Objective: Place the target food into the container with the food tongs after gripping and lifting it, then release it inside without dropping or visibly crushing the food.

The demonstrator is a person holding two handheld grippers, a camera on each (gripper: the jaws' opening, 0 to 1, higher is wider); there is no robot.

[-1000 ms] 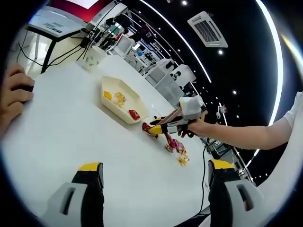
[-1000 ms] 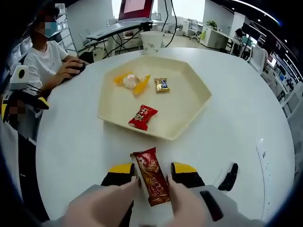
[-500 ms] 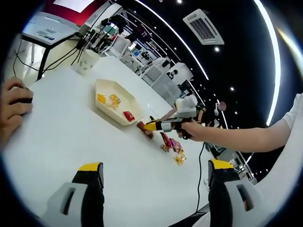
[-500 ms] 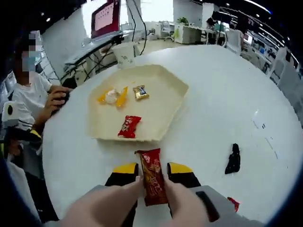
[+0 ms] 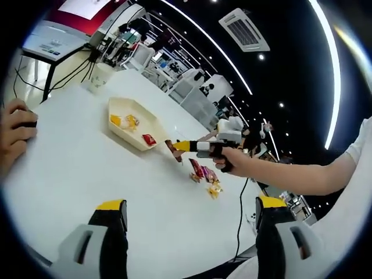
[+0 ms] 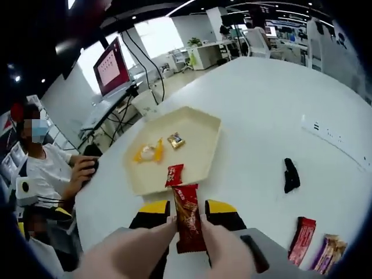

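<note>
My right gripper (image 6: 187, 212) is shut on pale food tongs (image 6: 224, 250), and the tongs pinch a red snack bar (image 6: 187, 218) held upright in the air, short of the tray's near rim. The cream hexagonal tray (image 6: 200, 131) holds a yellow-wrapped sweet (image 6: 150, 152), a small gold candy (image 6: 176, 140) and a red packet (image 6: 174, 174). The left gripper view has the right gripper (image 5: 200, 148) in a person's hand with the red bar (image 5: 172, 149) at its tip, beside the tray (image 5: 125, 135). My left gripper (image 5: 192, 204) hovers open over the white table with nothing between its jaws.
A black item (image 6: 290, 174) and loose snack packets (image 6: 302, 238) lie on the table to the right. More packets (image 5: 200, 171) lie under the right hand. A paper cup (image 5: 100, 75) stands beyond the tray. A seated person (image 6: 46, 168) rests a hand (image 5: 14, 125) at the table's edge.
The right gripper has risen and drawn back with the red bar still in the tongs, so the tray looks smaller and farther. The left gripper stays open.
</note>
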